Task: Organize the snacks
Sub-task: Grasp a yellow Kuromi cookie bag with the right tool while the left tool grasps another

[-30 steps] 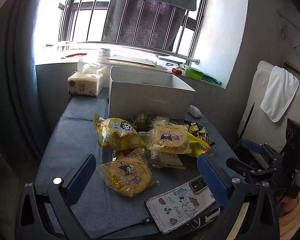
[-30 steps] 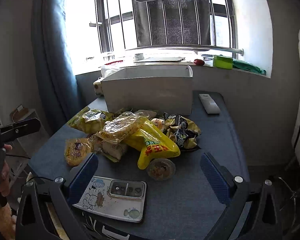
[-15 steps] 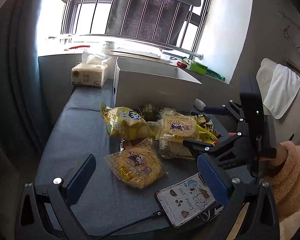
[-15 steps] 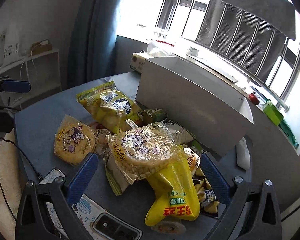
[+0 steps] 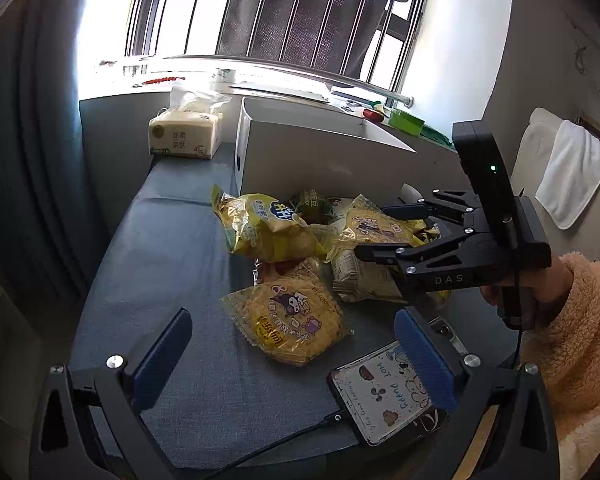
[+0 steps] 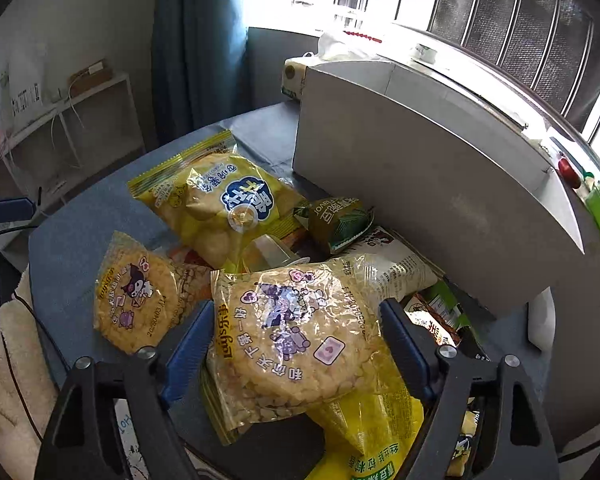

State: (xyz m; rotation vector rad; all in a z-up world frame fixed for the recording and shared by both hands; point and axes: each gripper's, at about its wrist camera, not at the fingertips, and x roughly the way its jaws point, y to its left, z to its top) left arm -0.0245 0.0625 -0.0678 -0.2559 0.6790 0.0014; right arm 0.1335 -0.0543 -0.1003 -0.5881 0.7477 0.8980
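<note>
— Two round cracker packs out, but only one inside a closing grip. Which?

— Topmost cracker pack [image 6: 296, 340], lying on the heap in the middle of the tabletop [image 5: 160, 260], propped on a yellow bag [image 6: 372, 420]. Sits squarely between the pads of the right claw [image 6: 296, 316], straight ahead and slightly below.

— State of that claw?

— Closing, with the pack between the pads and each pad right at a side edge of the wrapper. Cannot tell yet whether pressing, so not counted as clamped.

— Long axis?

— Hardly any: a round disc. Wrapper seemingly a little longer along the line running away from the claw toward the white box [image 6: 420, 184]. Grip set across the shorter width, so lined up well enough.

— And the left claw [image 5: 294, 344]?

— Spread wide, holding nothing, near the front edge of the tabletop. Faces the second cracker pack [image 5: 288, 320], just ahead of it, beside the phone [image 5: 384, 392] at the front right corner.

— Nearer hand for the top pack, then?

— Right, plainly. Likely next: finish the squeeze, lift, carry to the box at the far edge, directly behind the heap. Beware slippery film, and the yellow bag dragging up underneath.
</note>
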